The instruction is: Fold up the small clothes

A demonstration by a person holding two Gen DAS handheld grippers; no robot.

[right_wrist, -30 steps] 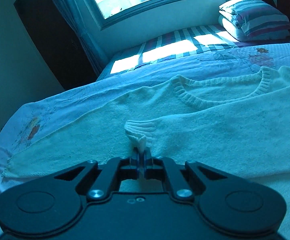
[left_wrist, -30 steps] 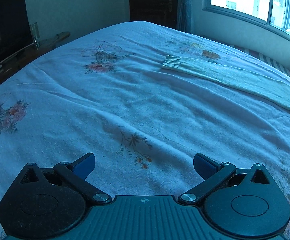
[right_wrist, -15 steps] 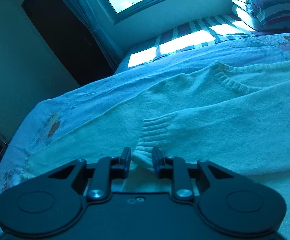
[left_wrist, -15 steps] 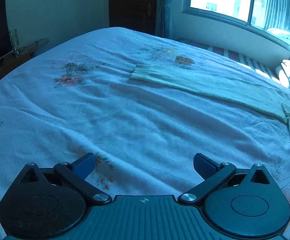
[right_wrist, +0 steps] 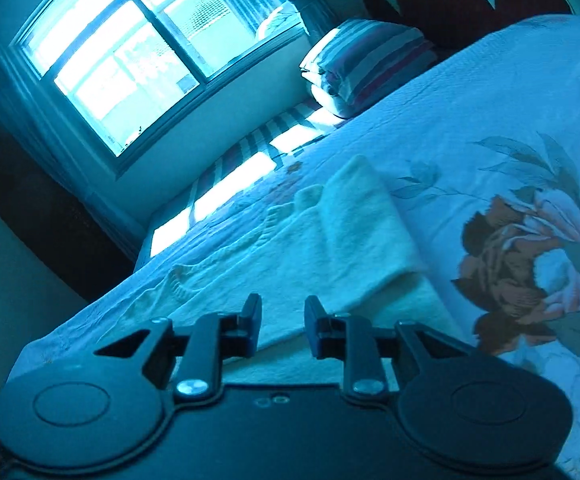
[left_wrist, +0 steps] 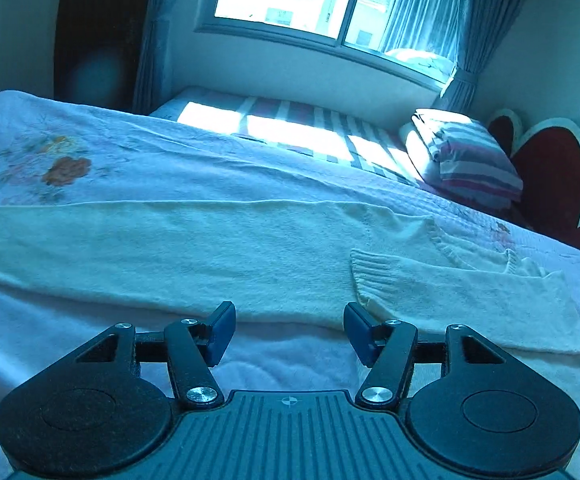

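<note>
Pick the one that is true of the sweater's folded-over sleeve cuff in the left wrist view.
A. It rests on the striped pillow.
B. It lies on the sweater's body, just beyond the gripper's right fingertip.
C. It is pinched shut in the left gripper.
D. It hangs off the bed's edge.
B: the ribbed cuff lies flat on the cream sweater, with the left gripper open and nothing between its pads.
</note>
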